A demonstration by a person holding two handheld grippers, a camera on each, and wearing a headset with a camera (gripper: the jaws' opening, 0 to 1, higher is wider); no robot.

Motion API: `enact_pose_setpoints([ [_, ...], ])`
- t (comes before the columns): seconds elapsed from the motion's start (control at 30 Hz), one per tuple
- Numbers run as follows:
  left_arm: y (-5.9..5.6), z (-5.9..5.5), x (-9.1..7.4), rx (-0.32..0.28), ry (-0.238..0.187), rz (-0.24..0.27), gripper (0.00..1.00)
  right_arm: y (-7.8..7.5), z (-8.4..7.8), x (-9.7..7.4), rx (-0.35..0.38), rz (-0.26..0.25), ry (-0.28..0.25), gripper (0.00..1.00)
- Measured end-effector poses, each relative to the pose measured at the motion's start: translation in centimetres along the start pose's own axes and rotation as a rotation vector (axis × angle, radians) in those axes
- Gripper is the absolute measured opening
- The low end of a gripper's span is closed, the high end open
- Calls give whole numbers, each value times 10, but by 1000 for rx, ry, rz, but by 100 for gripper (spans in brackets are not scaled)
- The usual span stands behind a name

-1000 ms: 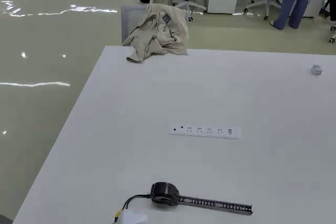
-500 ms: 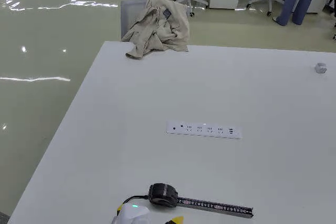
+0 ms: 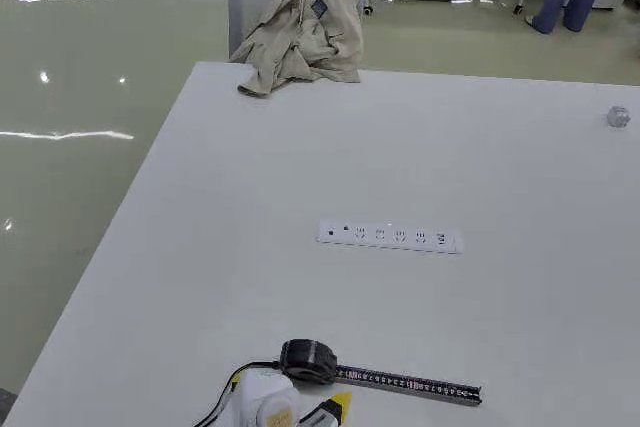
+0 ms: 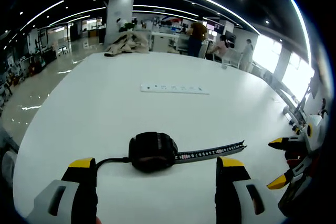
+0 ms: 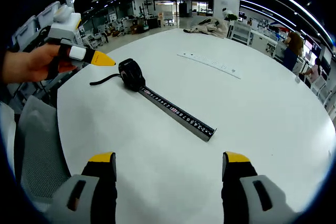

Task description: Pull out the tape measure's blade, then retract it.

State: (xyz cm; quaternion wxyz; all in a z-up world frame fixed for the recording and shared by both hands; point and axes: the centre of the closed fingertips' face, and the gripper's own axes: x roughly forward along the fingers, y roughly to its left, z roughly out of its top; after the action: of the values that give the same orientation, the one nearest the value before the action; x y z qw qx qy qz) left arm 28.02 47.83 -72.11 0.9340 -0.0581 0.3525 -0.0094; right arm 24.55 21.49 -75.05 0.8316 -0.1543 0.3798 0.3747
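tape measure on the table, blade out

the left gripper had its jaws spread wide, holding nothing. just beyond them, at lower centre of its view, the black tape measure lay on the white table, its blade stretched rightward. the right gripper gaped wide too, gripping nothing.

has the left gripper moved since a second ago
Yes. The left gripper has come up and rightward toward the tape measure, which lies unmoved below the power strip.
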Motion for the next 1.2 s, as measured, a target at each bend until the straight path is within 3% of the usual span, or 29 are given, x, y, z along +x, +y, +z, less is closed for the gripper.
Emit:
enact_pose_setpoints([
  [0.37, 0, 4, 18, -7, -13, 6, 87, -18, 4, 17, -103, 36, 22, 76],
  [0.83, 6, -3, 41, -50, 11, 25, 84, -35, 4, 37, -179, 70, 64, 65],
  [1.2, 5, -7, 57, -34, 33, 30, 82, -45, 1, 51, -229, 106, 102, 61],
])
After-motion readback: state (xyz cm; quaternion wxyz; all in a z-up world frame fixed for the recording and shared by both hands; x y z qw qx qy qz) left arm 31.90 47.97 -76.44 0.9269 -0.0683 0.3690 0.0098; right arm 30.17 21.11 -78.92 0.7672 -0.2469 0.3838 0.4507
